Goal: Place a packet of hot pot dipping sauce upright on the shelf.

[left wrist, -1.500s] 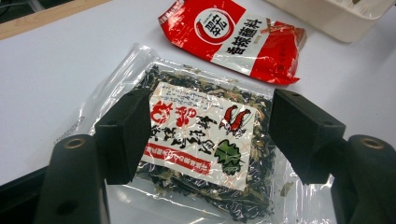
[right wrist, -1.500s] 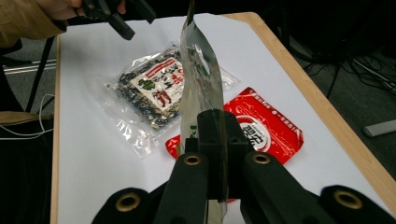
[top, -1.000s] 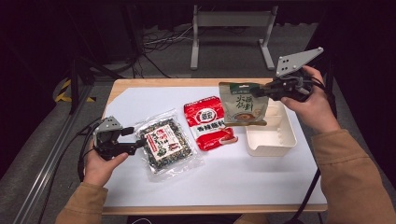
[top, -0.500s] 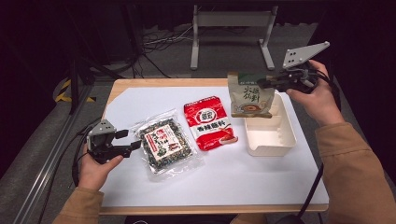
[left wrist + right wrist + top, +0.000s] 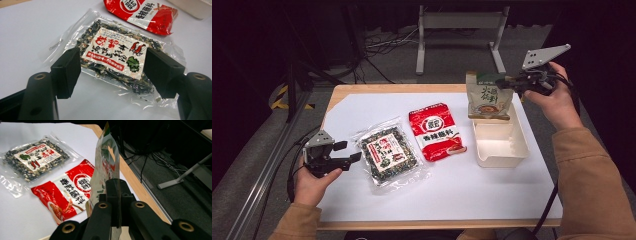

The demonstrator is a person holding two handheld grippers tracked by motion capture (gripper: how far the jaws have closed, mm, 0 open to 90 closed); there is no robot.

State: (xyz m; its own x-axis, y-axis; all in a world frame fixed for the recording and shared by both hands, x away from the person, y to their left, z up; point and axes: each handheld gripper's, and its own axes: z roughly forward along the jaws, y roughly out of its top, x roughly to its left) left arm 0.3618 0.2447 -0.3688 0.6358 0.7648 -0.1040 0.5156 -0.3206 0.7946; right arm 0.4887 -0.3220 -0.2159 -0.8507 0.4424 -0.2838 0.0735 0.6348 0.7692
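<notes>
My right gripper [image 5: 503, 82] is shut on the top edge of a beige and green pouch [image 5: 488, 97], which hangs in the air above the far end of a white tray [image 5: 501, 146]. In the right gripper view the pouch [image 5: 106, 162] stands edge-on, pinched between the black jaws of that gripper [image 5: 116, 192]. My left gripper [image 5: 351, 152] rests open at the table's left, its tips just short of a clear packet of dark dried mix [image 5: 387, 152]. In the left gripper view that packet [image 5: 117, 55] lies between and beyond the spread jaws of the gripper [image 5: 112, 68].
A red seasoning packet [image 5: 435, 131] lies flat between the clear packet and the tray. White paper [image 5: 462, 185] covers the wooden table. A metal stand [image 5: 459, 22] and cables lie on the dark floor behind.
The right gripper has lifted the beige pouch up and back from the table, so it now hangs over the tray's far end. The left gripper has drawn back slightly toward the front left.
</notes>
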